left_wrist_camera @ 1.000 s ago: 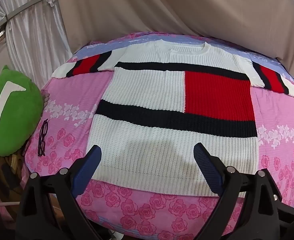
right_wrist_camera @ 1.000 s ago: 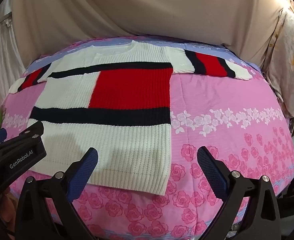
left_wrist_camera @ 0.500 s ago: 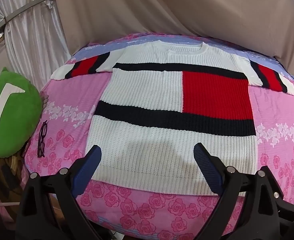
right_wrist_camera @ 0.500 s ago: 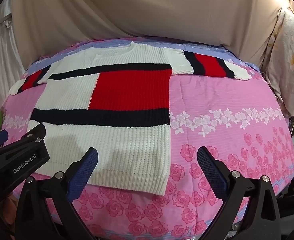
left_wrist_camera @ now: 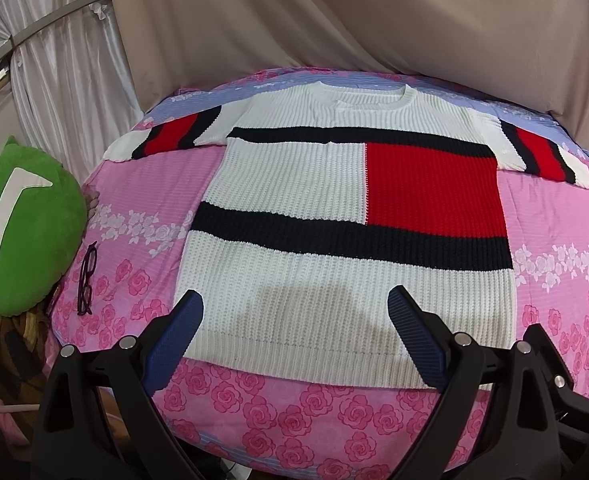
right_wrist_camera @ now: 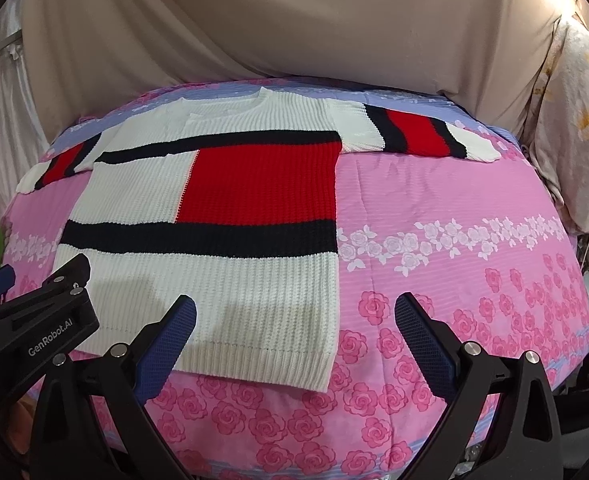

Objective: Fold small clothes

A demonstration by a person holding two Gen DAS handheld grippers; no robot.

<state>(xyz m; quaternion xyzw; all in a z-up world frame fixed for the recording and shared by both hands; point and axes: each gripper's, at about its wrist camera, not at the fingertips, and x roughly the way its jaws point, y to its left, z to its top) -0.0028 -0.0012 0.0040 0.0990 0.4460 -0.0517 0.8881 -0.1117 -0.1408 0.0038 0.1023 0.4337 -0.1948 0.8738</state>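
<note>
Sweater [left_wrist_camera: 346,216] flat on bedspread [right_wrist_camera: 454,208]; hem partly hidden behind spread, empty fingers of left gripper [left_wrist_camera: 294,334], right gripper [right_wrist_camera: 294,334].

We see even, soft indoor light, sharp focus at centre, strong fisheye bending and dark corners, and a faint grey shadow on the sweater [left_wrist_camera: 294,312] near 6 o'clock.

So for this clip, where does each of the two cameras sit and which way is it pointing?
Left wrist: on the left gripper, above the sweater hem, facing across the bed toward the collar; own open blue-padded fingers frame the bottom.
Right wrist: on the right gripper, over the sweater's right hem corner, same heading; its open fingers show, with the left gripper at lower left.
Shared: the sweater, the pink floral bedspread, the beige backdrop.
</note>
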